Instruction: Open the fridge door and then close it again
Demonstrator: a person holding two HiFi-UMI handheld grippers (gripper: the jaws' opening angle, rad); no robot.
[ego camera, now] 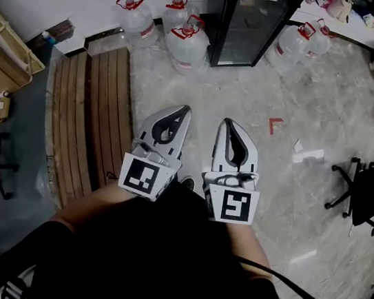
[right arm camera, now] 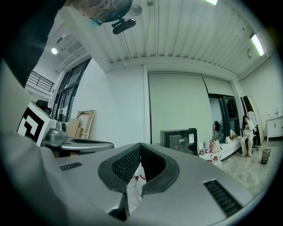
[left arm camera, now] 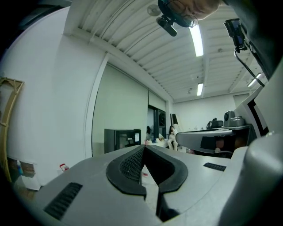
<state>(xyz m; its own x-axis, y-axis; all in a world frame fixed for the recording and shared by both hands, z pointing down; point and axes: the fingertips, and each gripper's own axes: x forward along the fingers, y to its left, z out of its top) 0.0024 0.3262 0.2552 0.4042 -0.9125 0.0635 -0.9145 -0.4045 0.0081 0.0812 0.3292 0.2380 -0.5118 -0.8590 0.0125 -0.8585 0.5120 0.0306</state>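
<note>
The fridge (ego camera: 251,22) is a black cabinet with a glass door, standing shut at the far side of the floor; it also shows as a small dark box, the fridge (left arm camera: 121,140) in the left gripper view and the fridge (right arm camera: 179,139) in the right gripper view. My left gripper (ego camera: 181,112) and right gripper (ego camera: 227,123) are held side by side in front of the person's body, pointing level toward the fridge and well short of it. Both are shut with their tips touching and nothing between them.
Several large water jugs (ego camera: 186,46) with red caps stand on the floor left and right of the fridge. A wooden pallet (ego camera: 86,123) lies at the left. An office chair (ego camera: 369,190) stands at the right. Red tape (ego camera: 274,123) marks the tiled floor.
</note>
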